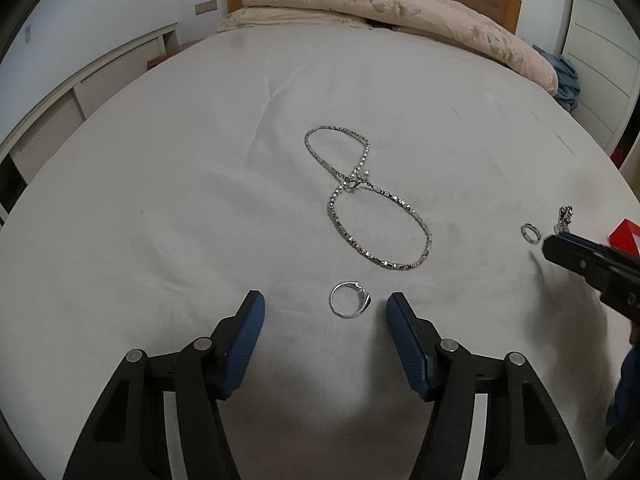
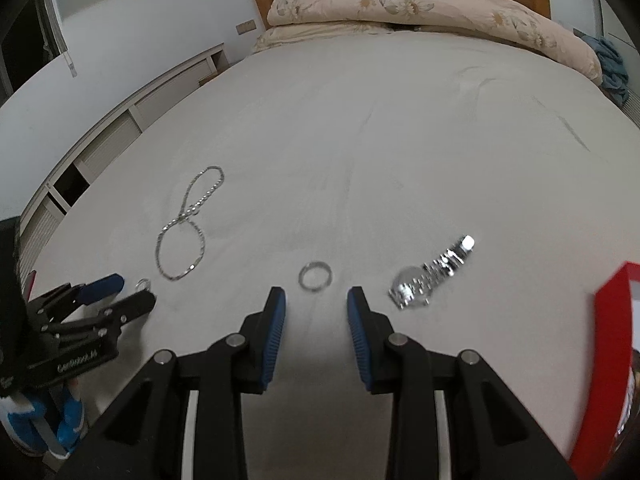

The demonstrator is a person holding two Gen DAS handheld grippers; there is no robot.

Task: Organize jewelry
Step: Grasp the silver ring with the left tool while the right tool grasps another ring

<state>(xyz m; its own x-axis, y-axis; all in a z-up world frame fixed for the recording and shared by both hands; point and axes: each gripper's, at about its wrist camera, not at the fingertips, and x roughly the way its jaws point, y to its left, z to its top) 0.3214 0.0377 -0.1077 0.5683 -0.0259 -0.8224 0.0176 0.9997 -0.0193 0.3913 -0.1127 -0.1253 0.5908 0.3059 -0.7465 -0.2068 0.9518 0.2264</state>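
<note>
A silver necklace (image 1: 362, 200) lies in a figure-eight on the grey bed sheet (image 1: 160, 200); it also shows in the right wrist view (image 2: 188, 228). A silver ring with a stone (image 1: 350, 299) lies between the tips of my open left gripper (image 1: 324, 308), slightly ahead of them. A plain silver band (image 2: 315, 275) lies just ahead of my open right gripper (image 2: 316, 300); it shows in the left wrist view too (image 1: 531, 233). A silver watch (image 2: 432, 274) lies right of the band. A red box (image 2: 616, 360) stands at the far right.
A folded floral quilt (image 1: 380, 4) and a wooden headboard (image 1: 508, 4) are at the far end of the bed. Blue cloth (image 1: 566, 80) lies at the far right. White slatted cabinets (image 1: 80, 96) run along the left side.
</note>
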